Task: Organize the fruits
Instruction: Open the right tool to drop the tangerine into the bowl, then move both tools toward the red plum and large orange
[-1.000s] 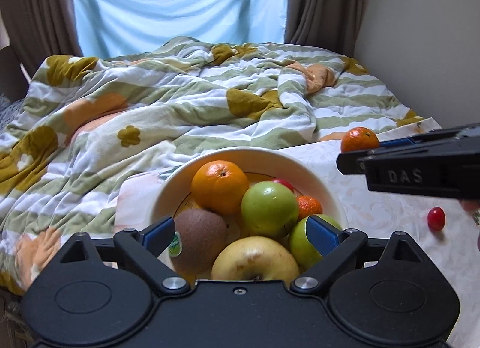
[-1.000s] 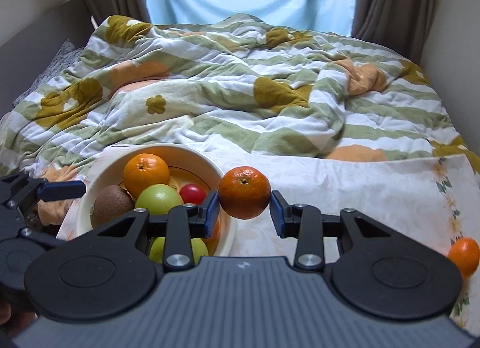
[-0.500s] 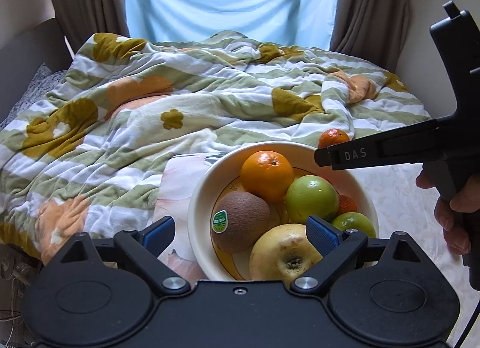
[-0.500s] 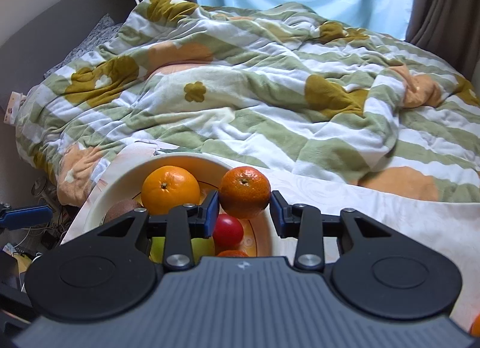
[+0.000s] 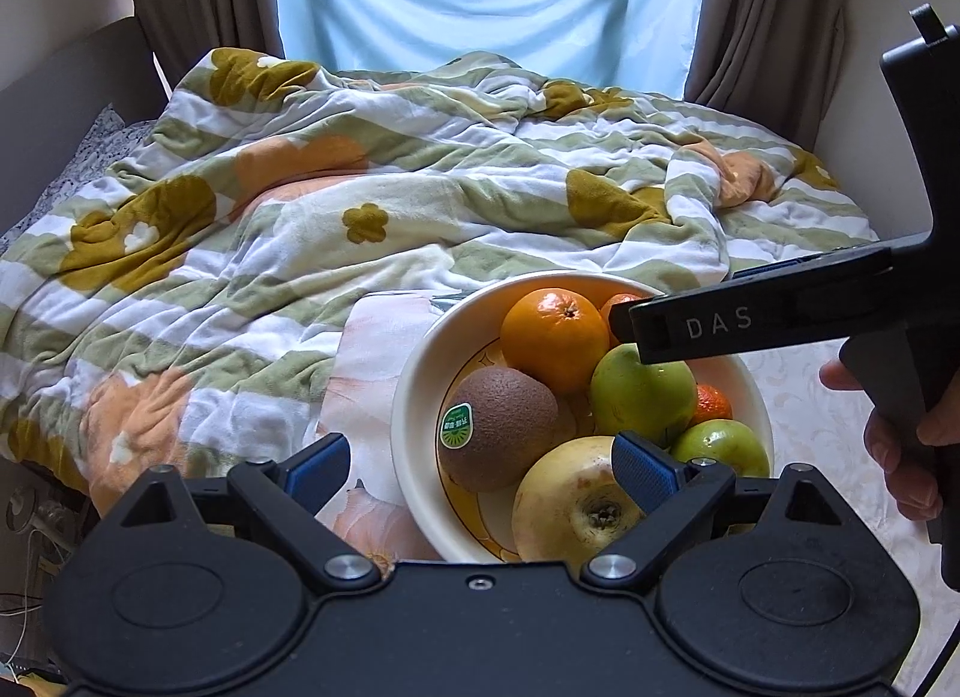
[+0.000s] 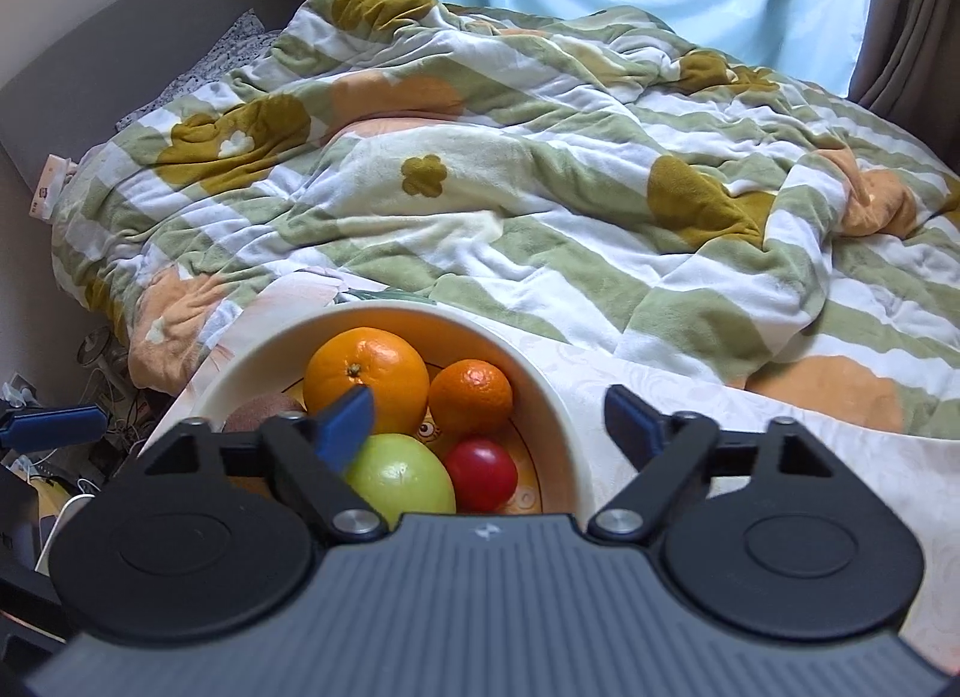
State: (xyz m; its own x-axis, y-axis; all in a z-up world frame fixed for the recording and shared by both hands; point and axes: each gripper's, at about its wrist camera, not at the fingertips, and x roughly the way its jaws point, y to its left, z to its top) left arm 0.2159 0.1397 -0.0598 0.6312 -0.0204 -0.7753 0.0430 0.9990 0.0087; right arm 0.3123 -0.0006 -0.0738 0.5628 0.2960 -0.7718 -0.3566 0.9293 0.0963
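Rumpled striped quilt [image 6: 540, 205] across the upper half of both views, over a bed; pale floral cloth [image 5: 372, 349] beneath the bowl, on what looks like a tabletop at the bed's edge.

Cream bowl [image 6: 558, 427] at lower centre of the right wrist view, lower centre-right of the left. Crowded inside: large orange [image 6: 366, 379], small mandarin [image 6: 471, 397] just beside it near the far rim, green apple [image 6: 399, 478], red cherry tomato [image 6: 481, 473], kiwi [image 5: 498, 427] with a sticker, yellow pear-like fruit [image 5: 570, 505], second green apple [image 5: 720, 445], another small mandarin [image 5: 711, 403] wedged low.

Right gripper [image 6: 486, 421] over the bowl, jaws opening and spread wide, nothing between the pads; mandarin apparently just let go, lying free in the bowl. Left gripper [image 5: 474, 469] low in its frame, jaws spread, pinching nothing, straddling the near left rim of the bowl.

Risks, as judgement only:
- Pile already high; mandarin perched near the rim, likely to roll or hop out if nudged on withdrawal.
- Right gripper's left pad close over the large orange and green apple; a careless lift could clip them and shift the heap.
- Left gripper's right pad in front of the yellow fruit; contact not clear. A bump could tip the bowl on the soft cloth.
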